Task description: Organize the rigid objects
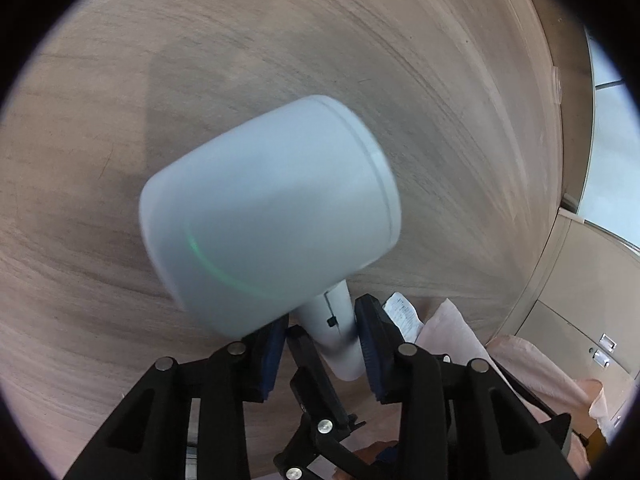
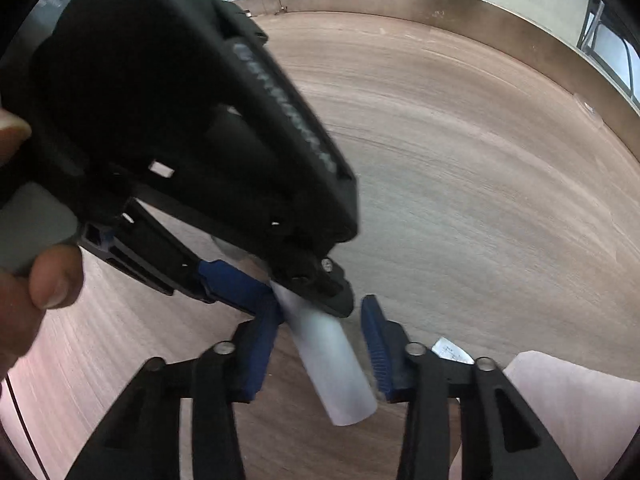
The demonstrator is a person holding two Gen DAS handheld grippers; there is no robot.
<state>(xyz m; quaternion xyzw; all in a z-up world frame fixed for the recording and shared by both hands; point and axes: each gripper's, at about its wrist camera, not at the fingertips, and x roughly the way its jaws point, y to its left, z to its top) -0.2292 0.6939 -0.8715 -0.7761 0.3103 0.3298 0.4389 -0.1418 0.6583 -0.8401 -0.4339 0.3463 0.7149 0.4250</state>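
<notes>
Now, object: white hair dryer (image 1: 268,216), rigid, smooth (likely slippery), top-heavy.
Hold: handle (image 2: 332,364).
Left claw (image 1: 320,348): clamped on handle.
Right claw (image 2: 324,344): narrowed around it, contact uncertain.

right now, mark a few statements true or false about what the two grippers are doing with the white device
1. The left gripper is shut on the handle of the white device. True.
2. The device's head shows a red light. False: it shows a green arc.
3. The right gripper is far from the handle. False: its fingers stand on either side of it.
4. A bare hand holds the left gripper. True.
5. The table is covered with a white cloth. False: it is bare brown wood grain.
</notes>
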